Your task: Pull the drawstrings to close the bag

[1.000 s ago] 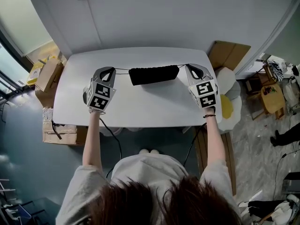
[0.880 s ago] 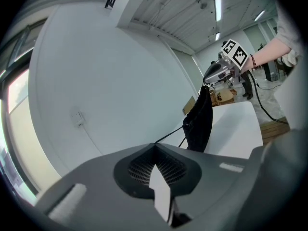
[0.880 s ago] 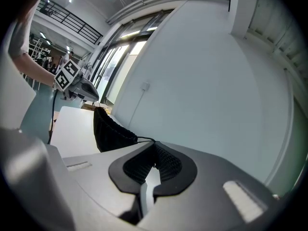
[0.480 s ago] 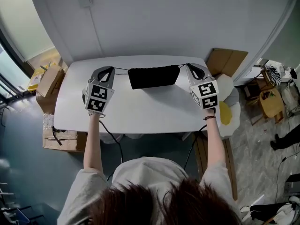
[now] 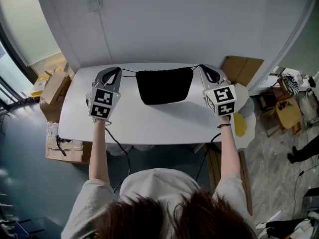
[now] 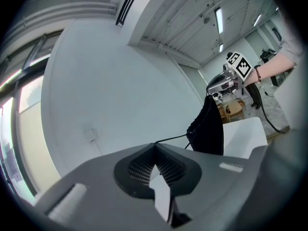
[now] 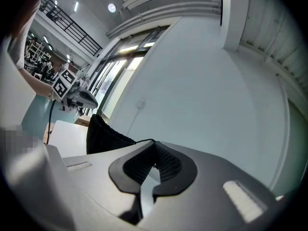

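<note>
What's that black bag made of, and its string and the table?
The black bag is probably soft matte cloth: it hangs limp, with gathered folds along the top. The drawstring is a thin dark cord, fibre unclear. The table has a smooth white top, perhaps laminate or painted board.

Bag (image 5: 164, 85): plain matte black. Left drawstring (image 5: 128, 72), right drawstring (image 5: 195, 66): thin, black. Table (image 5: 149, 126): white. Left gripper (image 5: 118, 70), right gripper (image 5: 202, 66): grey shells, black ribbed pads (image 6: 137, 167). Marker cubes (image 5: 103, 103): white, black square patterns. Wall (image 5: 159, 24): pale grey. Cardboard boxes (image 5: 52, 82): brown. Shirt (image 5: 149, 183): light grey.
</note>
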Tool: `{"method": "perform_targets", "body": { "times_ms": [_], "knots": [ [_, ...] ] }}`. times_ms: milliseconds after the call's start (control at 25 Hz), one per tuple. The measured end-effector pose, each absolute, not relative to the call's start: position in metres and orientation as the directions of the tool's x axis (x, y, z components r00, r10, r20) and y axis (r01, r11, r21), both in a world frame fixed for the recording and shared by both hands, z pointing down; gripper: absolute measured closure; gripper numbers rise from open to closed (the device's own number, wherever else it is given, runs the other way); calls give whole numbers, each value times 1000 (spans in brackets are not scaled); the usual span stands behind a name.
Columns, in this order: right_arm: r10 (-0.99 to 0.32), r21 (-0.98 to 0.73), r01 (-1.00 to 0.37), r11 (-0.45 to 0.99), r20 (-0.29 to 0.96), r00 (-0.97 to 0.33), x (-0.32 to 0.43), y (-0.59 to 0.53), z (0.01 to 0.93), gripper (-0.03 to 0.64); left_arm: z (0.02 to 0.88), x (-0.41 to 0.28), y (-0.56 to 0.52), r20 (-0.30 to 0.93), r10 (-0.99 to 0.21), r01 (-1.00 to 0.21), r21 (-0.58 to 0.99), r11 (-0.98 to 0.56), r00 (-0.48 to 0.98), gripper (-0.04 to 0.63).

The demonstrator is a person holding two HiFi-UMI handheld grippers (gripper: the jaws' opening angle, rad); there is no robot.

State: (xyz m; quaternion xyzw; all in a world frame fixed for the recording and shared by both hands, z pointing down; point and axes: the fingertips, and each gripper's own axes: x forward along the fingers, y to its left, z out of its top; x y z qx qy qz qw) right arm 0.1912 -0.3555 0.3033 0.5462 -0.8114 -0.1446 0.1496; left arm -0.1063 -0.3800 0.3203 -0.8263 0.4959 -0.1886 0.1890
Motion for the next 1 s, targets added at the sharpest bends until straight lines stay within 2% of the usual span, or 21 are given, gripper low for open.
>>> {"method": "perform_targets", "body": {
  "times_ms": [520,1000],
  "knots": [
    [-929,402,-855,327,-27,-368,184,-347,256,601,274,-111,-371,22,-893,-755,-526,-393,450,595],
    [-937,401,-868,293,-59,-344,188,-348,245,602,266,-116,-373,9,-896,-753,-538,-379,444,595]
  ]
}}
